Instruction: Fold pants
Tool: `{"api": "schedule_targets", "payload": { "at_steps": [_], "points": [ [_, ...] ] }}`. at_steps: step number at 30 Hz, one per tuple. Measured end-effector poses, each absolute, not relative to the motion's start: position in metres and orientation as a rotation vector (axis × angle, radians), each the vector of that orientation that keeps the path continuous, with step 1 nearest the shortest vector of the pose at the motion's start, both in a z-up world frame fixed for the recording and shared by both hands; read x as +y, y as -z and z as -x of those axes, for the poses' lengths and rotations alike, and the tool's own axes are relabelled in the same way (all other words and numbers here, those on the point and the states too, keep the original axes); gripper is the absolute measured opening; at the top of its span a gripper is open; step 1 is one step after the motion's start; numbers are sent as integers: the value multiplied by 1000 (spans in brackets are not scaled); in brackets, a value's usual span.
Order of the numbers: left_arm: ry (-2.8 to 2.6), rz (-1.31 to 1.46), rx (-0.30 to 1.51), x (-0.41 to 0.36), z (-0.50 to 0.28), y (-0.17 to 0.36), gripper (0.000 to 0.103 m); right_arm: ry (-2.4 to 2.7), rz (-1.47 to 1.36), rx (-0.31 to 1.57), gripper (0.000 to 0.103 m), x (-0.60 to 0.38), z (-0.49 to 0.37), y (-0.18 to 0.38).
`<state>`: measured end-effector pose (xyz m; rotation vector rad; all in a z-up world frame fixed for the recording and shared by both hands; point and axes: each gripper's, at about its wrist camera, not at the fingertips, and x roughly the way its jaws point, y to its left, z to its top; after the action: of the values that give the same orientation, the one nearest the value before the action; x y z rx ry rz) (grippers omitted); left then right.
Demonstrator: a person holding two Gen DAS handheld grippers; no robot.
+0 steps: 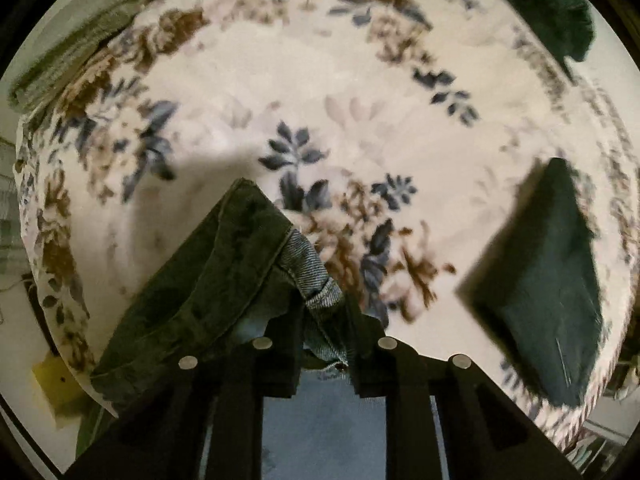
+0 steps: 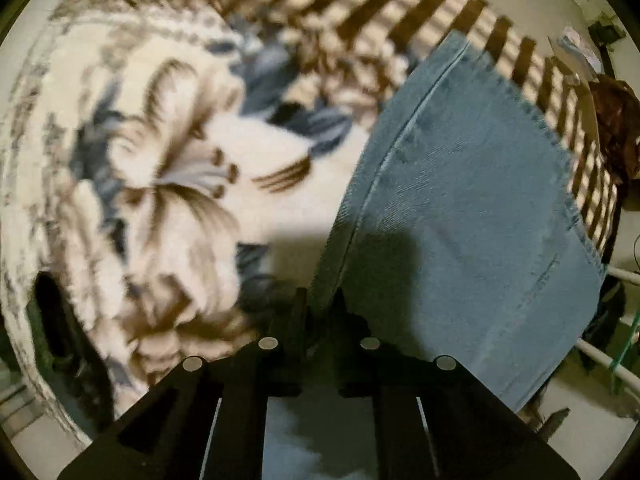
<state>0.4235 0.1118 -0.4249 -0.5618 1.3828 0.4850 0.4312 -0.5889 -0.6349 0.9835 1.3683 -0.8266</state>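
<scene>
The pants are blue denim jeans. In the left wrist view my left gripper point(image 1: 324, 312) is shut on a bunched waistband part of the jeans point(image 1: 240, 264), which hang dark and shadowed to the left above the floral blanket point(image 1: 360, 92). In the right wrist view my right gripper point(image 2: 322, 304) is shut on the edge of a jeans leg point(image 2: 460, 208), which spreads flat to the upper right with its hem toward the blanket's striped border.
The floral blanket point(image 2: 160, 168) covers the bed. A dark folded garment point(image 1: 548, 280) lies on it at the right, another dark cloth point(image 1: 560, 4) at the far right, and a grey-green folded cloth point(image 1: 76, 40) at the far left. White pipes point(image 2: 608, 364) show beyond the bed edge.
</scene>
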Motion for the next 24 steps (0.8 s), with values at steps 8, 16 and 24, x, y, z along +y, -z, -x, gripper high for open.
{"api": "schedule_targets", "payload": {
  "at_steps": [8, 16, 24],
  "points": [
    [-436, 637, 1261, 150, -325, 377, 15, 681, -993, 1276, 8, -576, -345, 567],
    [-497, 613, 1327, 173, -197, 417, 15, 634, -969, 1290, 7, -567, -204, 571],
    [-597, 580, 1462, 183, -134, 533, 15, 683, -933, 1380, 7, -563, -127, 651]
  ]
}}
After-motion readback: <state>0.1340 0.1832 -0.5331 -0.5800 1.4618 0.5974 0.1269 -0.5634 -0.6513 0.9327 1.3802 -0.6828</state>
